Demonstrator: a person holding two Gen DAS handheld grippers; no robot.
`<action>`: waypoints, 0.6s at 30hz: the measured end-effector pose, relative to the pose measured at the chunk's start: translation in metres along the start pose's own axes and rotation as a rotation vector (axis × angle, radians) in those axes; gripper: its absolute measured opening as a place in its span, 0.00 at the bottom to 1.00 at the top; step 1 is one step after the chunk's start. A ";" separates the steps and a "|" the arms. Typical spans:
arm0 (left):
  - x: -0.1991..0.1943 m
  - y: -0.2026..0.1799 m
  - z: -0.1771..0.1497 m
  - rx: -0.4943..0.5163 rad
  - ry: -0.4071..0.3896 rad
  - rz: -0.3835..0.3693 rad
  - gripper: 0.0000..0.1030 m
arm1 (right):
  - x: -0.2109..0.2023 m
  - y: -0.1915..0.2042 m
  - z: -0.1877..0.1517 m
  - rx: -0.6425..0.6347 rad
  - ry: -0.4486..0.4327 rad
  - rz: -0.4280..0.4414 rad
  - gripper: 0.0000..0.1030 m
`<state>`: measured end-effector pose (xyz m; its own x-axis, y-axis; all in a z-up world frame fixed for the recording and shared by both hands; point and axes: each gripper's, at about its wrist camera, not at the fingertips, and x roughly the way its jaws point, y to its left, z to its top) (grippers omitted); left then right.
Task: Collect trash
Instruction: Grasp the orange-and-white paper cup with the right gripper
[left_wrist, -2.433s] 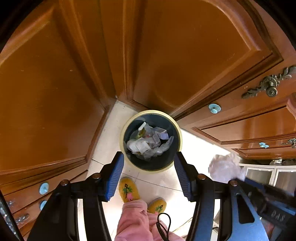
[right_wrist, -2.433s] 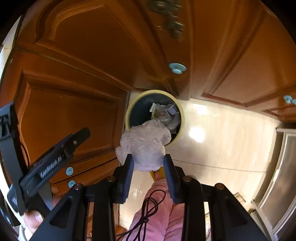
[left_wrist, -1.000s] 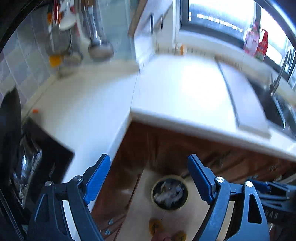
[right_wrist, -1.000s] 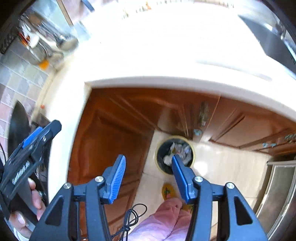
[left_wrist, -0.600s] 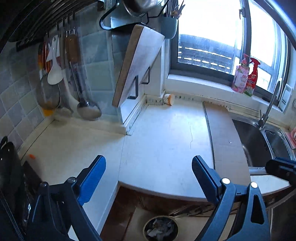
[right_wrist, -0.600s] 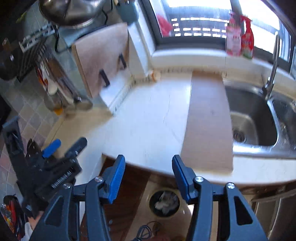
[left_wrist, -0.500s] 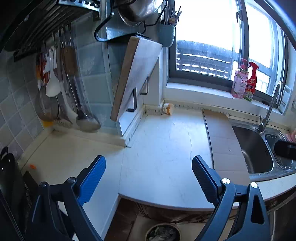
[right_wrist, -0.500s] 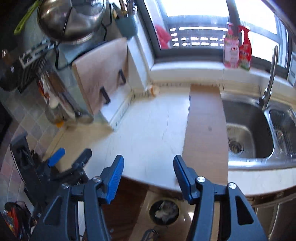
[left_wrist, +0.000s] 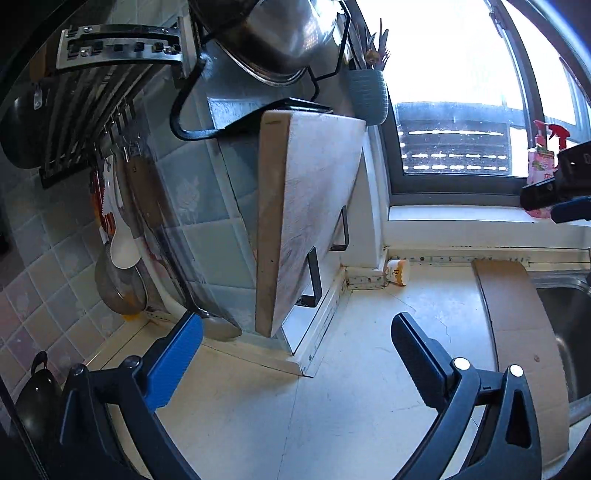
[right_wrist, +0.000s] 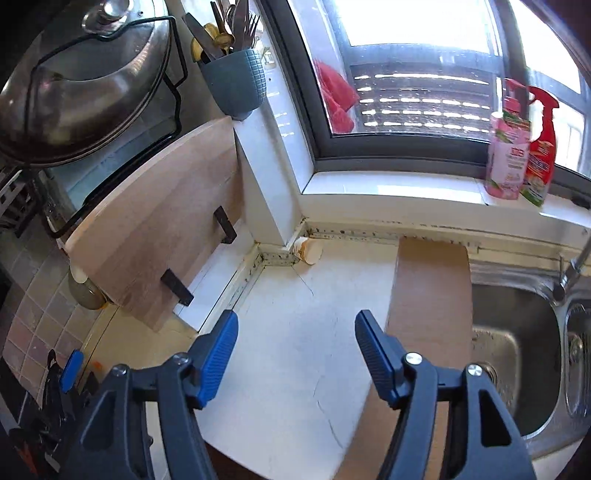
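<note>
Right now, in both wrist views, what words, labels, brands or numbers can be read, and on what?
None can be read for sure.
Small cream paper cup lying in the counter corner: a dark mark, too small.
Pink pump bottle on the windowsill: label blurred.
Red spray bottle beside it: label blurred.

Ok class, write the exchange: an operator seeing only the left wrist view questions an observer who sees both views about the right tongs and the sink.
Operator: Are the right tongs carrying trash?
Observer: No, they are opening, with nothing between them.
Operator: My view cuts off most of the sink. Anything in it?
Observer: The basin shows bare steel, with no trash visible.
</note>
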<state>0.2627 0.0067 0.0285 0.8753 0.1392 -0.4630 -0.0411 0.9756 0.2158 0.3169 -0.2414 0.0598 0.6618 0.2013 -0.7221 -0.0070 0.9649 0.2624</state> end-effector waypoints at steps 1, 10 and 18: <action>0.009 -0.007 0.002 0.001 0.011 0.013 0.98 | 0.020 -0.007 0.013 -0.004 0.010 0.019 0.66; 0.103 -0.092 0.020 0.085 0.069 0.217 0.98 | 0.220 -0.061 0.071 0.050 0.206 0.161 0.71; 0.187 -0.112 0.009 0.098 0.221 0.324 0.81 | 0.323 -0.060 0.062 0.094 0.236 0.267 0.66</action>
<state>0.4354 -0.0786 -0.0743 0.6996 0.4805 -0.5289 -0.2424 0.8559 0.4568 0.5780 -0.2445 -0.1493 0.4547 0.4880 -0.7451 -0.0799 0.8555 0.5116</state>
